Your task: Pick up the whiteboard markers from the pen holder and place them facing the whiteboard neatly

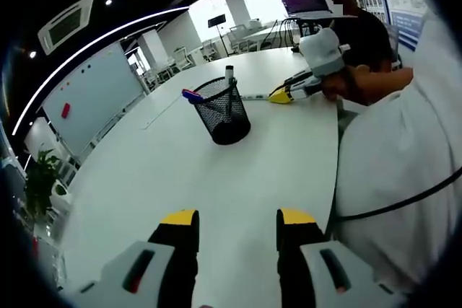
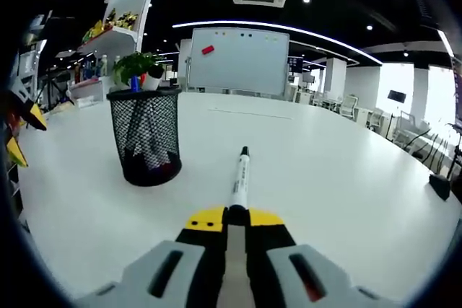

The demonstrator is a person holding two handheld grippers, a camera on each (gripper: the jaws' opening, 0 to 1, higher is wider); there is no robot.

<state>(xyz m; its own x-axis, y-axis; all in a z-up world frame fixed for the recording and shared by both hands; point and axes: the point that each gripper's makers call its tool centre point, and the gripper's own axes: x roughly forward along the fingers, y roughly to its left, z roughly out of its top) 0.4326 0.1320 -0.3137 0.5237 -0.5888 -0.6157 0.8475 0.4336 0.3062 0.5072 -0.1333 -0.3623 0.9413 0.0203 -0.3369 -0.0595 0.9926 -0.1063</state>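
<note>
Your right claw (image 2: 236, 216) grips a whiteboard marker (image 2: 239, 182) by its tail, cap toward the whiteboard (image 2: 238, 60). Your left claw (image 1: 237, 223) hangs open. The marker looks light, rigid and slick: hold mid-barrel.

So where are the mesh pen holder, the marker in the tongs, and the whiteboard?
mesh pen holder (image 2: 148, 135): right gripper view, on its mesh wall.
marker (image 2: 239, 178): right gripper view, on its white barrel.
whiteboard (image 2: 238, 61): right gripper view, on its bare white face.

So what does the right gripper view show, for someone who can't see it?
The right gripper is shut on a white marker with a black cap, pointing out over a white table toward a whiteboard. A black mesh pen holder stands upright to the marker's left.
</note>
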